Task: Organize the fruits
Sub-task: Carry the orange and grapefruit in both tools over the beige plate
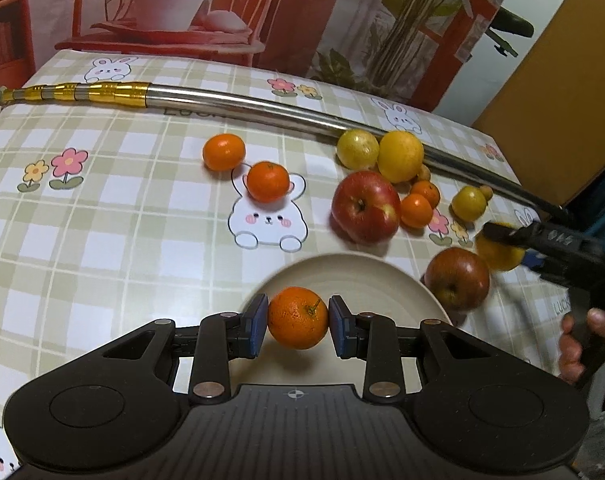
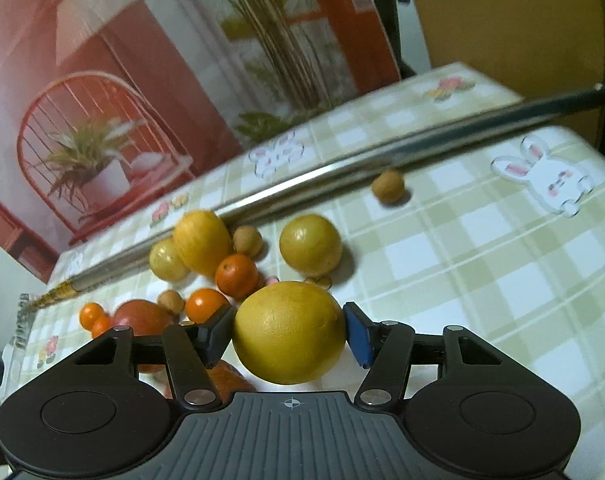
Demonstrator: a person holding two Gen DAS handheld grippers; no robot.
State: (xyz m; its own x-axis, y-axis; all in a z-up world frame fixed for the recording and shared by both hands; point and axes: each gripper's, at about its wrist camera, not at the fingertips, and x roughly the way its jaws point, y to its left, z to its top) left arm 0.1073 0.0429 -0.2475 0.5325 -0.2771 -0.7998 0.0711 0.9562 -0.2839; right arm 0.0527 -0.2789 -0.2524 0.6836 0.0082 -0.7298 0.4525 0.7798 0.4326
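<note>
The left gripper [image 1: 298, 325] grasps a tangerine [image 1: 297, 317] above the plate [image 1: 366, 280], low in the frame. The right gripper [image 2: 288, 334] clenches a yellow orange [image 2: 289, 332] at lower centre, over the table [image 2: 482, 248].

Left gripper [image 1: 298, 326]: both blue pads pressed against an orange [image 1: 298, 317], held clear above the surface. Right gripper [image 2: 289, 334]: jaws spread wide, clamped on a large yellow citrus [image 2: 289, 332]. A bare hand [image 1: 586, 344] grips the right gripper's handle at the frame edge.
</note>
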